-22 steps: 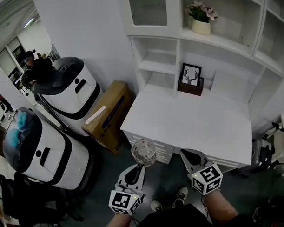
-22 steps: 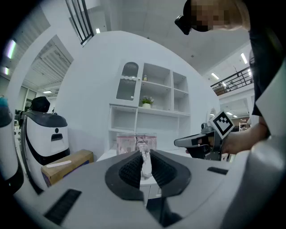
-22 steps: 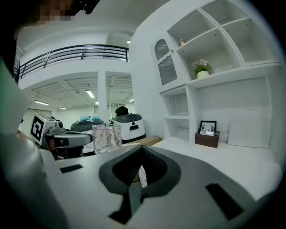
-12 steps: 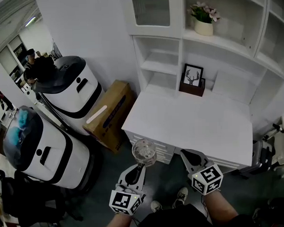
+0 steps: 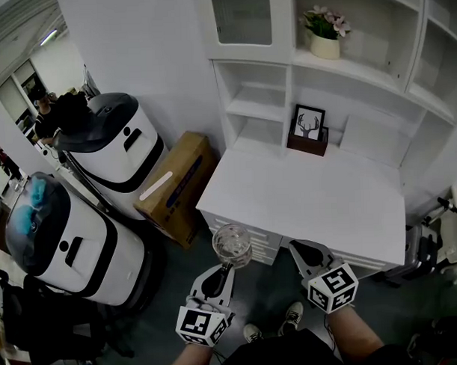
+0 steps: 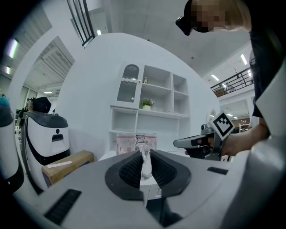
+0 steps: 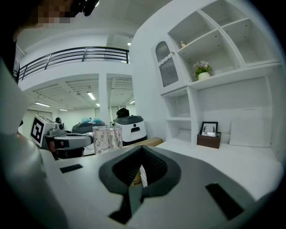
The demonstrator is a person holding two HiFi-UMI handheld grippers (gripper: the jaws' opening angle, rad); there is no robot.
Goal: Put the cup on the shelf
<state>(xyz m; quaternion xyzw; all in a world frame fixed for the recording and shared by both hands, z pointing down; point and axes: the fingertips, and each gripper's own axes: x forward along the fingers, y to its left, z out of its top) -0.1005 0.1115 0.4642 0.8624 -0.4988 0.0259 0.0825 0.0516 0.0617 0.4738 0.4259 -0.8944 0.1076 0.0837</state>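
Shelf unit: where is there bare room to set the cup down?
The small cubbies left of the framed picture look bare. The upper shelf is free to the right of the flower pot. The desk top is bare in front of the picture. Only the back strip around the picture is taken.

Both forearms (image 5: 352, 332) reach forward side by side, each hand carrying a gripper held nearly level and tipped slightly downward. The left gripper (image 5: 225, 267) has its jaws pinched on the handle of a cup (image 5: 231, 245). The right gripper (image 5: 302, 247), near it, carries nothing, its jaws closed together.
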